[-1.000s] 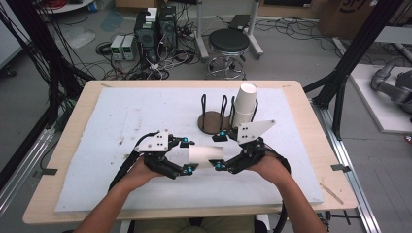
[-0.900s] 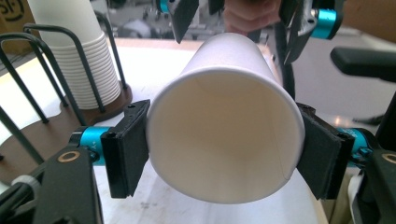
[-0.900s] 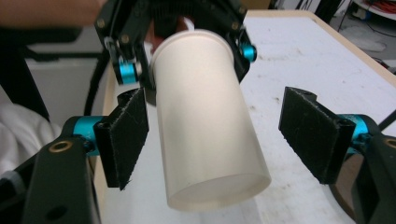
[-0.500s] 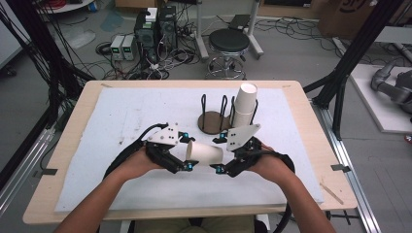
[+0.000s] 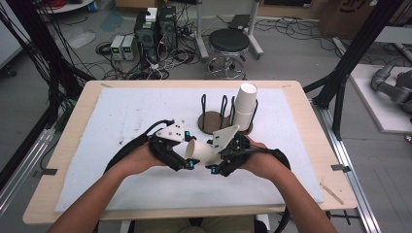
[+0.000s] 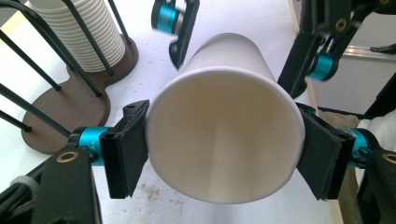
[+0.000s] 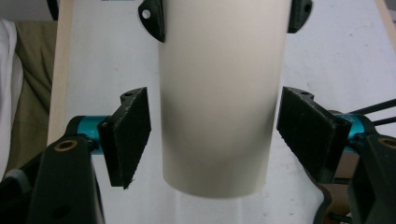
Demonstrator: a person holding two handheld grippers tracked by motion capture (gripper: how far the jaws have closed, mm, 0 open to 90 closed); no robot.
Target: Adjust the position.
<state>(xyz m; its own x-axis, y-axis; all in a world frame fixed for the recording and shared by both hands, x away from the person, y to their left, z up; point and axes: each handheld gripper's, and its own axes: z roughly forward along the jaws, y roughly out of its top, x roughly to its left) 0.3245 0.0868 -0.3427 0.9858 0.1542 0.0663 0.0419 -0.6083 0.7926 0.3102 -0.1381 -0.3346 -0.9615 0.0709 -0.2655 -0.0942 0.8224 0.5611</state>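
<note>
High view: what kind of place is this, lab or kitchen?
Most likely a robotics lab or data-collection workspace: computer towers with tangled cables on the floor, black rig frame around the table, and a robot arm lying at right.

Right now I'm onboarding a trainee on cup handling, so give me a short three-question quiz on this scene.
1. True or false: the left tool grips the paper cup at its open rim.
2. Do the right tool's pads touch the cup? A) yes, both B) no, gaps on both sides
3. Where does the stack of cups stand?

Key:
1. True; the pads press on both sides of the rim.
2. B; its jaws have just been closing around the cup's closed end.
3. In the wire cup holder, right-hand slot in the high view.
</note>
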